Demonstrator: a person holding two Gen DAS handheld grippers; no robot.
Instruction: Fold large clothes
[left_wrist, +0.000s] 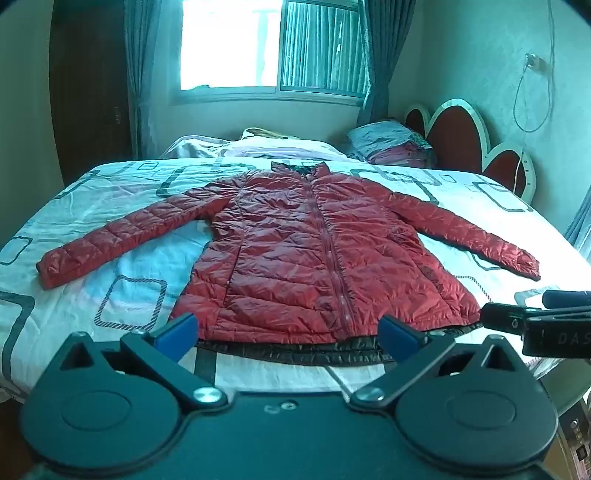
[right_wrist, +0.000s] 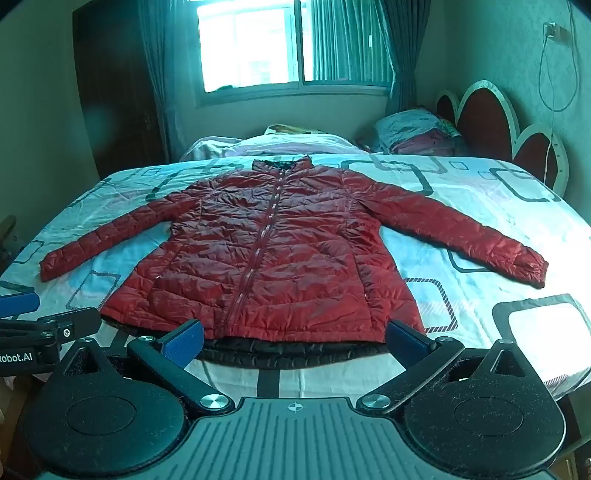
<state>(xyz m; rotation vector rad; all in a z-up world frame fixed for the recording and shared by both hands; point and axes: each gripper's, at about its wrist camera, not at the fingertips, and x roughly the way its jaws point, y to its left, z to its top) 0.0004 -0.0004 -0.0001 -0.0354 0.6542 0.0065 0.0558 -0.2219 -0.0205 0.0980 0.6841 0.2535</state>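
Note:
A red quilted puffer jacket lies flat on the bed, front up, zipped, both sleeves spread out sideways and the collar toward the window. Its dark lining shows along the near hem. My left gripper hovers open just short of the hem, blue pads wide apart with nothing between them. My right gripper stands open in the same way near the hem's right half. In the left wrist view the right gripper shows at the right edge; in the right wrist view the left gripper shows at the left edge.
The bed has a white sheet with grey square patterns. Folded clothes and a pillow sit at the far right by a red and white headboard. A window with curtains is behind; a dark wardrobe stands at the left.

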